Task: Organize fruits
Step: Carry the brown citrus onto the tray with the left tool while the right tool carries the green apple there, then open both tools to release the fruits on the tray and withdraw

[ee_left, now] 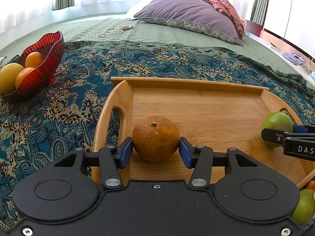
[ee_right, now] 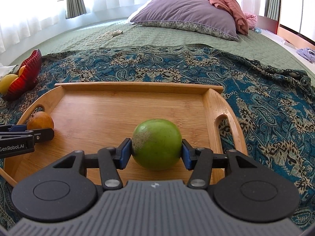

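Note:
My left gripper (ee_left: 156, 147) is shut on a brownish orange (ee_left: 155, 137) at the left end of the wooden tray (ee_left: 196, 102). My right gripper (ee_right: 157, 150) is shut on a green fruit (ee_right: 157, 143) at the right end of the same tray (ee_right: 122, 106). Each fruit is at or just above the tray floor; I cannot tell which. The green fruit also shows in the left wrist view (ee_left: 276, 122), and the orange in the right wrist view (ee_right: 40, 120). A red bowl (ee_left: 47, 59) at the far left holds a yellow fruit (ee_left: 8, 76) and two oranges (ee_left: 33, 59).
The tray lies on a blue patterned cloth (ee_left: 59, 108) on a green bed. Another green fruit (ee_left: 304, 206) and an orange one (ee_left: 311, 184) lie off the tray's near right corner. A purple pillow (ee_left: 187, 11) and a white cable (ee_left: 116, 29) lie farther back.

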`<state>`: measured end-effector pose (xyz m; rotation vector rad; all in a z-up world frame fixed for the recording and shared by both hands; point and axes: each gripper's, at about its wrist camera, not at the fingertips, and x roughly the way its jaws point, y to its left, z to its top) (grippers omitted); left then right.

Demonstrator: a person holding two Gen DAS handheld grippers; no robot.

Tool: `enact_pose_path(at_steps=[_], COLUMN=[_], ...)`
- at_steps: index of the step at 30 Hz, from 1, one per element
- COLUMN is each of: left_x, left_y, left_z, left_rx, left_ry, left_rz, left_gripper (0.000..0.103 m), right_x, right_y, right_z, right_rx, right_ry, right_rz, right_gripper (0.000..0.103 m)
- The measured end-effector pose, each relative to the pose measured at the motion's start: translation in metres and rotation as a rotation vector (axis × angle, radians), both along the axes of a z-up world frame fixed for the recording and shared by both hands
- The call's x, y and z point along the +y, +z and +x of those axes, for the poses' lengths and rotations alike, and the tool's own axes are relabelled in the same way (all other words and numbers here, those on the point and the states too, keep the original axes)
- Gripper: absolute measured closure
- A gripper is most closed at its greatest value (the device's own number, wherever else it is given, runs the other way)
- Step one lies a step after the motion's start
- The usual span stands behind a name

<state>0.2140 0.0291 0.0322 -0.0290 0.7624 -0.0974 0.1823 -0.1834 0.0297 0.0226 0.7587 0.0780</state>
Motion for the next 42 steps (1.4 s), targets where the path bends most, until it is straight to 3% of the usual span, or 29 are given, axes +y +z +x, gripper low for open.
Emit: enact_pose_path(at_steps=[8, 17, 19, 33, 42], left_x=[0.000, 0.004, 0.004, 0.006, 0.009], left_y=[0.001, 0.010, 0.012, 0.021, 0.021], left_z=[-0.003, -0.015, -0.018, -0.056, -0.087], left_rx=[-0.016, -0.057, -0.065, -0.108, -0.121], left_ry=[0.004, -0.002, -0.006, -0.030, -0.046], left_rz=[0.009, 0.021, 0.020, -0.007, -0.027], left_gripper=[0.052, 0.036, 0.032, 0.018, 0.015], right_x=[-0.003, -0.010, -0.012, -0.013, -0.020], right_y=[0.000, 0.001, 0.004, 0.016, 0.023], right_z=[-0.001, -0.010, -0.013, -0.051, -0.089], right_rx=[-0.001, -0.018, -0.032, -0.129, -0.211], right_ry=[0.003, 0.006, 0.005, 0.045, 0.062], right_rz=[0.013, 0.020, 0.023, -0.058, -0.070], right_gripper=[0.046, 0.042, 0.033, 0.021, 0.013])
